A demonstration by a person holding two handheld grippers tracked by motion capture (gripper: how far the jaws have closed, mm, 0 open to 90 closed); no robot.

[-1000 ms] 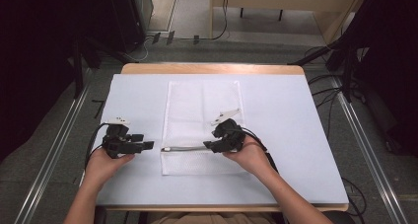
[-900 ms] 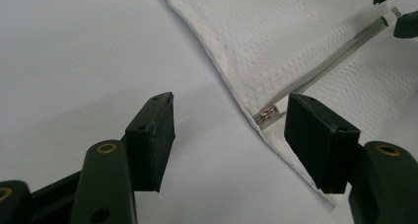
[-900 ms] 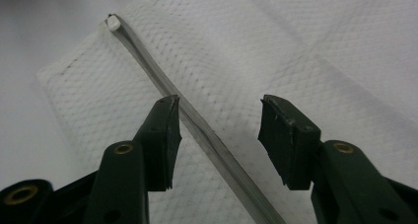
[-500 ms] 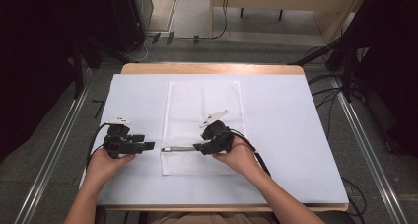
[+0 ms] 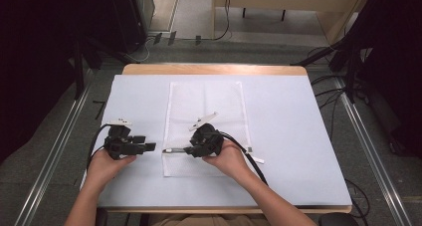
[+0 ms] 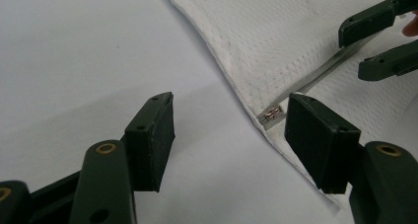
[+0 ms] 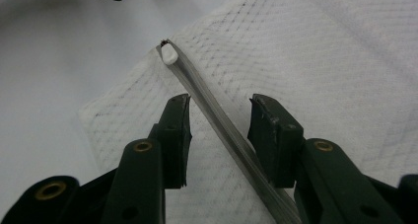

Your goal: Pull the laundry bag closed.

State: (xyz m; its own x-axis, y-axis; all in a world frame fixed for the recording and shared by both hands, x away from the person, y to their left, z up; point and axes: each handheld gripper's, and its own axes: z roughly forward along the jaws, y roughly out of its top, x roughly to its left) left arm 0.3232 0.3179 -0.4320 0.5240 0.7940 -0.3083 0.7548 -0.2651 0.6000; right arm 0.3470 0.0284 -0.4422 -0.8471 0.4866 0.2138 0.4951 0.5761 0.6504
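The left gripper [image 5: 149,147] is resting low on the pale blue table cover [image 5: 298,136], just off the left edge of the white mesh laundry bag [image 5: 206,106], its jaws spread wide with nothing between them. The bag is lying flat in the middle of the table, its grey zipper strip [image 7: 217,115] running across the near end, with the zipper end [image 6: 272,115] sitting just beside the left gripper's tip. The right gripper [image 5: 188,151] is hovering over that strip, its jaws having just been closing and now straddling the zipper without yet pressing on it.
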